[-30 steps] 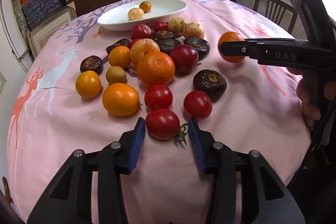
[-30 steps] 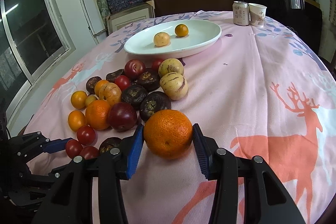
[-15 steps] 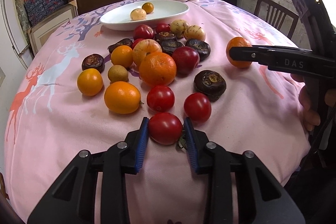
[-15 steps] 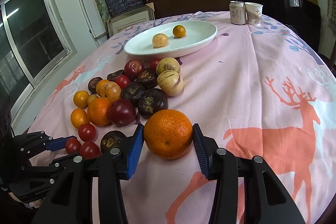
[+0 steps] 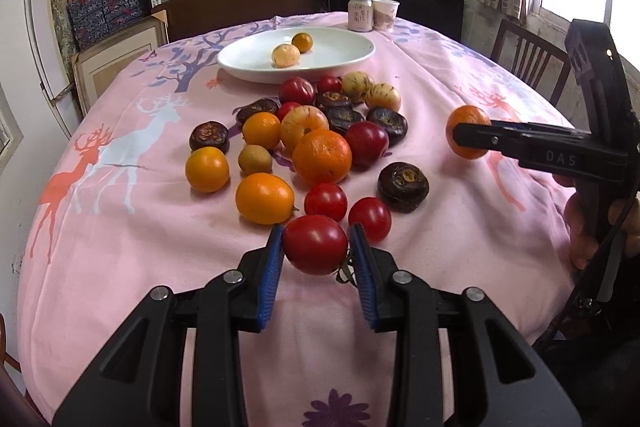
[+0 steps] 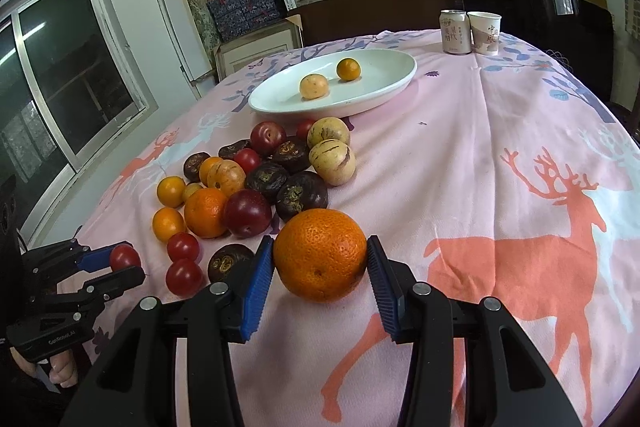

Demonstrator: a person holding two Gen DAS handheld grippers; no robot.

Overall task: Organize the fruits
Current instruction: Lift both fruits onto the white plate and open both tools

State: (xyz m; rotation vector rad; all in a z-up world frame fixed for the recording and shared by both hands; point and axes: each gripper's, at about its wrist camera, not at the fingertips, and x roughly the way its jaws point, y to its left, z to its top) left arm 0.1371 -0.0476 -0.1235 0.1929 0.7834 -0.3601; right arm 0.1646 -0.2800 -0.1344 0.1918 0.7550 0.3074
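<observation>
Fruits: two on plate point(image 5: 352, 61), one in each gripper.

The right gripper point(image 6: 320, 259) clamps a large orange point(image 6: 320, 254). At far left, the left gripper point(image 6: 120, 265) pinches a red tomato point(image 6: 124, 256) above the pink surface point(image 6: 460, 167).

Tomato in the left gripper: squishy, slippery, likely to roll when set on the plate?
The tomato looks smooth and glossy, so probably slick against the left gripper pads. Thin skin likely bruises under hard squeezing. It is round, and the white plate is shallow, so it may roll when released.
</observation>
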